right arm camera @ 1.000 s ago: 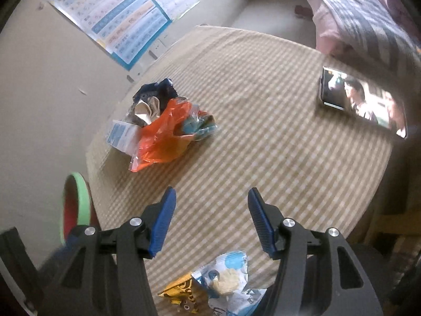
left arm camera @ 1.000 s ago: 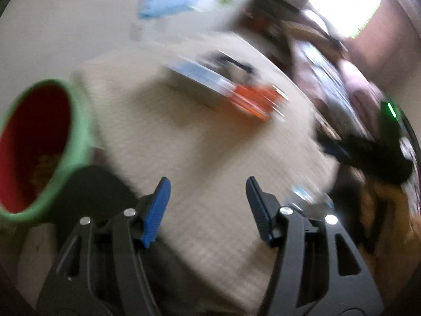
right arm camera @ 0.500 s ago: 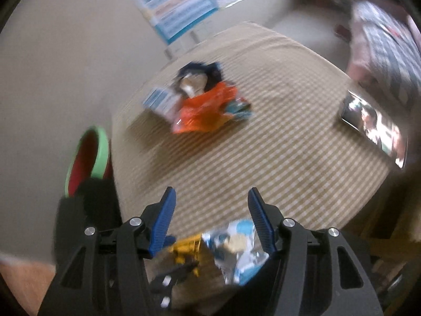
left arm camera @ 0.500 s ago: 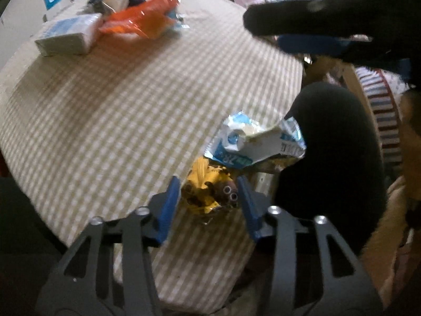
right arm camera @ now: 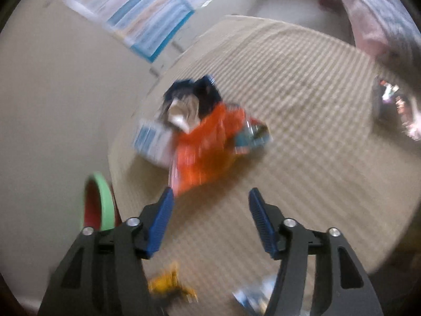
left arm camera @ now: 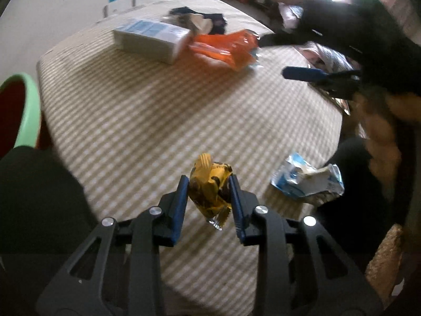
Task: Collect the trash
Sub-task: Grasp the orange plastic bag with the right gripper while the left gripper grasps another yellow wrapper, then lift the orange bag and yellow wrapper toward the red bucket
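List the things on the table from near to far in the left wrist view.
Yellow wrapper between the closing fingers of the left tool → blue and white wrapper → orange bag → white box → dark wrapper at the far edge.

1. Checked table (left arm camera: 163,110): wide bare stretch across the middle, open for passage.
2. Far end blocked by a cluster: white box (left arm camera: 151,39), orange bag (left arm camera: 226,48), dark wrapper (left arm camera: 208,21) touching one another.
3. Near edge: yellow wrapper (left arm camera: 210,187), blue-white wrapper (left arm camera: 305,181), a gap between them.
4. Green-rimmed bin (left arm camera: 25,110) beside table's left edge.
5. Phone (right arm camera: 394,105) at right edge.
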Tool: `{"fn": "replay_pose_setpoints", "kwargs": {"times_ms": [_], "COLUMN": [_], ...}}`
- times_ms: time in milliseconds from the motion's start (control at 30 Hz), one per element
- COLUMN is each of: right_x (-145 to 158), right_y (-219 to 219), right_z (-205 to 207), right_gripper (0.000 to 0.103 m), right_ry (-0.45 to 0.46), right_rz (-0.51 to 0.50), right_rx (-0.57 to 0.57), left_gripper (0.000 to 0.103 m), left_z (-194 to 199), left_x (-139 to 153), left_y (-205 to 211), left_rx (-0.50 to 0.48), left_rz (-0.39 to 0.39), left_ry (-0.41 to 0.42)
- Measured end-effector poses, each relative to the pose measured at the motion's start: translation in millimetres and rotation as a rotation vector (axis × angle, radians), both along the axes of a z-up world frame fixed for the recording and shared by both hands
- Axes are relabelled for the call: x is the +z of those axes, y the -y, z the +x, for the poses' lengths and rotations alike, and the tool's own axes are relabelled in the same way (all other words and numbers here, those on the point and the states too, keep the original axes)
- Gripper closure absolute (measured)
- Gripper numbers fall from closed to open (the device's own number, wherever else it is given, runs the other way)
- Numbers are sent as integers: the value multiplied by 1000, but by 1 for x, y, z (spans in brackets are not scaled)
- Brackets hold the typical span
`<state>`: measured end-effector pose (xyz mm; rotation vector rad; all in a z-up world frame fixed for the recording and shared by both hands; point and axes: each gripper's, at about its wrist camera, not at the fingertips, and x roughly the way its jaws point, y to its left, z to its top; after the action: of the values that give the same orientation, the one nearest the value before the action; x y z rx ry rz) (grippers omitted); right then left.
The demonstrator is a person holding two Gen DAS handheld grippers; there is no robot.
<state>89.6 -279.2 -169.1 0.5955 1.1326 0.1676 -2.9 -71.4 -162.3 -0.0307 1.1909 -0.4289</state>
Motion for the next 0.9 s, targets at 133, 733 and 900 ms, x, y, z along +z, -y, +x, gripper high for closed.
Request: {"fn": "replay_pose_setpoints", "kwargs": {"times_ms": [133,733,900], "right_x": [-21,-44,-16], "right_y": [2,13,13], "right_z": [31,53,21], "right_gripper": [37,58,59], "right_ry": [-45,-49,40], "right_rz": [107,133,103], "right_rx": [-135,-235,-170], "left_gripper": [73,72,72], "left_z": [4,-1,1], "left_x": [0,-10,-10], "left_y": [-10,-8,-8], "left_rx": [12,30,36], "left_rz": [-12,-43,-34], "left_ry": [-13,-45,-42]}}
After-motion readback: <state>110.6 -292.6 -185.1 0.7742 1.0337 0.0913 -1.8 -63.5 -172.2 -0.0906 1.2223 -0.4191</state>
